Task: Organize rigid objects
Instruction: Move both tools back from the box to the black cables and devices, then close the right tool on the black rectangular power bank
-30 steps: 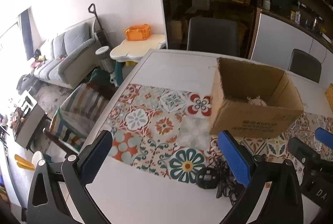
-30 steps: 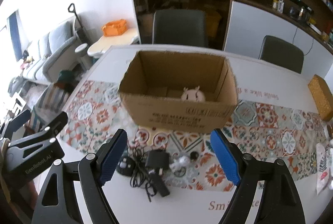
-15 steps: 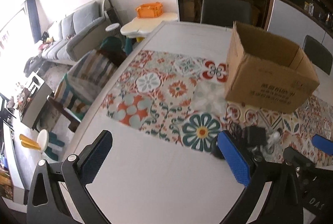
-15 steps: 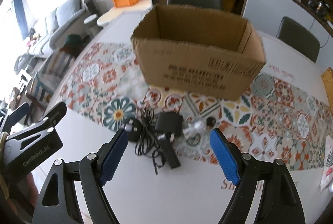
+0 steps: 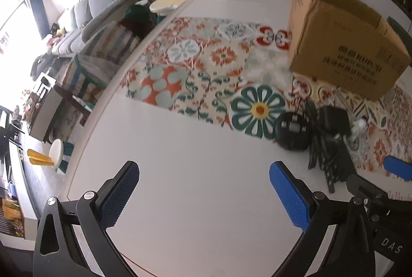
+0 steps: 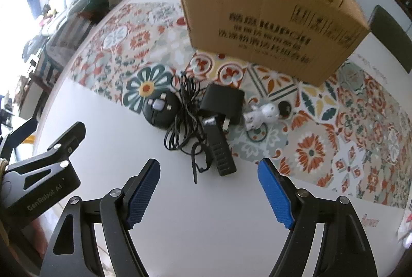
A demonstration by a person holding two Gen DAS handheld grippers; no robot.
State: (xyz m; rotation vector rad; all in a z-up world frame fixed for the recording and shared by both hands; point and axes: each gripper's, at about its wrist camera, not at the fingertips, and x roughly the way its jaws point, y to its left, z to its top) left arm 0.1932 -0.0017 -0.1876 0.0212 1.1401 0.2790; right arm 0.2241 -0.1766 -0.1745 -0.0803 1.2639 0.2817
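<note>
The right gripper [image 6: 208, 189] hangs over the white table [image 6: 206, 238], jaws closing with nothing between them. At its 12 o'clock lie a black plug adapter [image 6: 222, 103], a tangled cord [image 6: 184, 120] and a round black device [image 6: 161, 109]; beyond stands the cardboard box [image 6: 270, 27]. The left gripper [image 5: 203, 194] is spread wide and empty.

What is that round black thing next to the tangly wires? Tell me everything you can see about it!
The round black thing is a dark, dome-like disc lying flat on the white table, at the edge of the flowery patterned mat. In its middle sits a small pale, shiny block with little silver pegs sticking out at the sides. The tangled black cable lies right against its side. No gripper touches it. What it really is, I cannot tell.
</note>
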